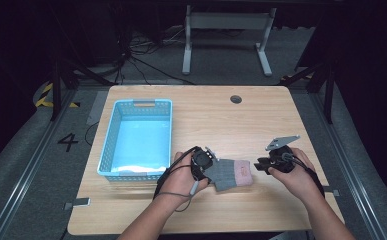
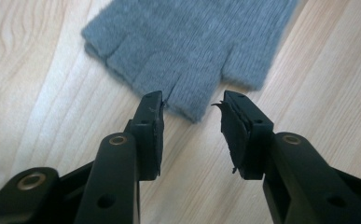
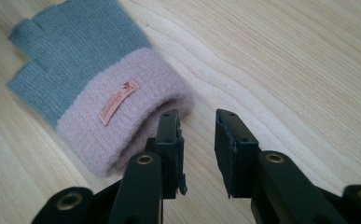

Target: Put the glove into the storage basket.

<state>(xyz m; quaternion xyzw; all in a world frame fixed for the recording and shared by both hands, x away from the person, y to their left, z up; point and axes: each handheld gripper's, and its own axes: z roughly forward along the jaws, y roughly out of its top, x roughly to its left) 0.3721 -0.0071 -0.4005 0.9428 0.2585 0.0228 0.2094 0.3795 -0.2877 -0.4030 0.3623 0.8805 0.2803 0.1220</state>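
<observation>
Light wooden surface: blue basket at left, grey glove with pink cuff lying flat near front edge.

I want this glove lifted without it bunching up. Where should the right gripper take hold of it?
Grip the thick pink cuff of the glove, coming in level from its open end, where the right gripper already faces it. The glove lies flat, and the cuff's rolled edge stands highest off the table.

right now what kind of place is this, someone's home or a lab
Most likely a lab or recording station, not a home: a bare wooden table on grey floor with hazard tape, loose cables behind it, and a floor mark "4".
</observation>
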